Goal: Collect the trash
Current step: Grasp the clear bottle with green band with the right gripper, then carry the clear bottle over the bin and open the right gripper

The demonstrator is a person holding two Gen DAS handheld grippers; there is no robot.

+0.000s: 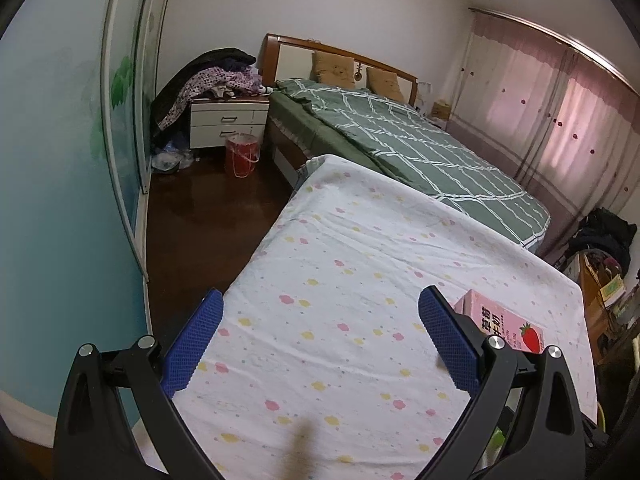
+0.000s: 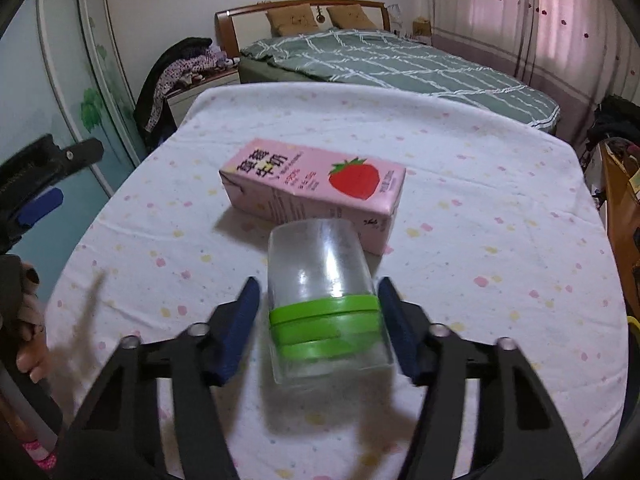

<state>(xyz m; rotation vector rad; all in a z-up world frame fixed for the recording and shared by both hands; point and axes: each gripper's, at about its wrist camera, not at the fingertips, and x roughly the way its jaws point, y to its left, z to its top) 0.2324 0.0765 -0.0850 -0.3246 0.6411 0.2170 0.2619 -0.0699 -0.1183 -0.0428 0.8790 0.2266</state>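
Note:
A pink strawberry milk carton (image 2: 316, 188) lies on its side on the table's white flowered cloth (image 2: 480, 184). A clear plastic bottle with a green label (image 2: 324, 300) sits between the blue pads of my right gripper (image 2: 320, 304), just in front of the carton. The pads stand at the bottle's sides; the image is blurred, and a small gap shows on the left. My left gripper (image 1: 320, 312) is open and empty over the cloth's left part. The carton (image 1: 504, 324) shows just behind its right finger. The left gripper also shows at the left edge of the right wrist view (image 2: 40, 188).
A bed with a green checked cover (image 1: 420, 148) stands behind the table. A red bucket (image 1: 241, 155) stands on the dark floor by a white nightstand (image 1: 228, 122) piled with clothes. A sliding wardrobe door (image 1: 60, 140) is on the left. Boxes and clutter (image 1: 604, 276) are at the right.

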